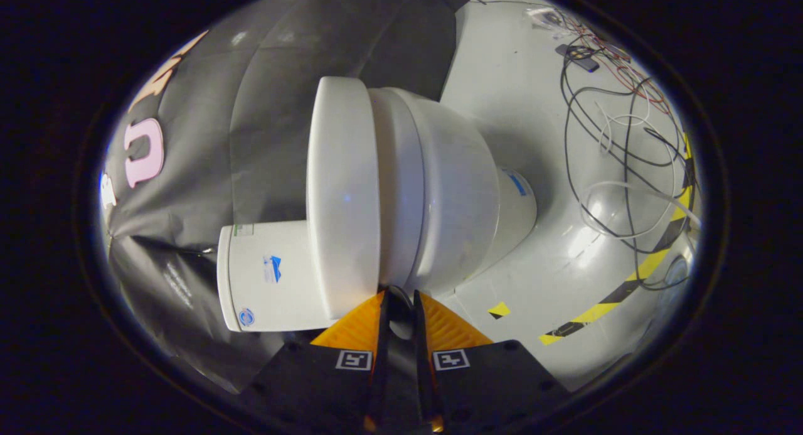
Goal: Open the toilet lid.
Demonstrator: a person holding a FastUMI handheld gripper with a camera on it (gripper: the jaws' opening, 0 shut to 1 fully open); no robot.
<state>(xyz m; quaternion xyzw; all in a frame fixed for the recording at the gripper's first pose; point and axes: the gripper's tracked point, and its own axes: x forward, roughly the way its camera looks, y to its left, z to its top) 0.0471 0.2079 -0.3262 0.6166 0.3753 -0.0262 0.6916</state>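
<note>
**Reaching for the lid's edge**

Pointing forward, the tongs (pixel 399 302) sit right at the near edge of the toilet. The two fingers (pixel 359 325) are orange with ridges, and each has a small black-and-white square mark on its black base. They are almost closed, with just a thin gap between them. Something small and dark sits in that gap near the tips, but it is too hard to tell what it is. The tips come up to the line where the lid (pixel 344 190) meets the seat (pixel 396 184). I cannot tell if they are pinching the lid or just touching it.

The whole view is turned on its side. The lid is down, flat on the seat, and it looks smooth and white. Under the seat is the round white bowl (pixel 458 196). It gets thinner down to a foot that stands on the grey floor (pixel 521 77).

The white tank (pixel 270 278) is just beside the lid, near the fingers, and has small blue stickers on it. Behind the tank and lid hangs the black cloth wall (pixel 201 190).

Far past the bowl, black, white and red wires (pixel 618 146) lie tangled on the floor. A yellow-and-black stripe of tape (pixel 627 290) runs along the floor near them.
</note>
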